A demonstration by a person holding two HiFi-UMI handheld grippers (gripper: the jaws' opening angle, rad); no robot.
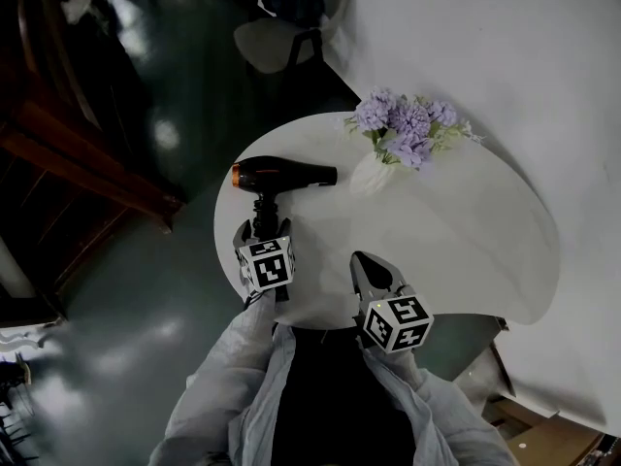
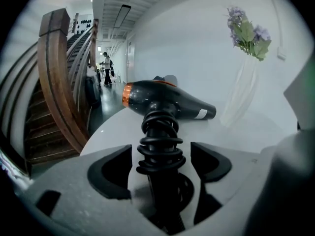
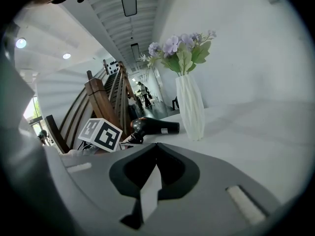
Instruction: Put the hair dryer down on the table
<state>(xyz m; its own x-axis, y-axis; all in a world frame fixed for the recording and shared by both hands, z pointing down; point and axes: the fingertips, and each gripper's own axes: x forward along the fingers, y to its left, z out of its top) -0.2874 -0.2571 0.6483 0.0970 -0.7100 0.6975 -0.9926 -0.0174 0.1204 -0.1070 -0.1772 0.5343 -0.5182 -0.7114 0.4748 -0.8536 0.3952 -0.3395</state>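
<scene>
Plainly, the black hair dryer with an orange ring at its rear end lies on its side on the round white table, close to the table's left edge, with its barrel running across and the nozzle end towards the vase. Its handle, wound with coils of black cord, points back at the person and reaches in between the jaws of the left gripper. In the left gripper view those jaws stand apart on either side of the coiled handle, a gap showing between each dark pad and the cord, so the fingers are released and press on nothing. The right gripper hovers over the near edge of the table, to the right of the left gripper and well apart from the hair dryer; in the right gripper view its jaws are closed together tip to tip with nothing between them. Just beyond the nozzle stands a white ribbed vase with a bunch of pale purple flowers and green leaves. Past the table's left edge lies a dark glossy floor, with a brown wooden staircase rising at the left and a pale chair further off.
</scene>
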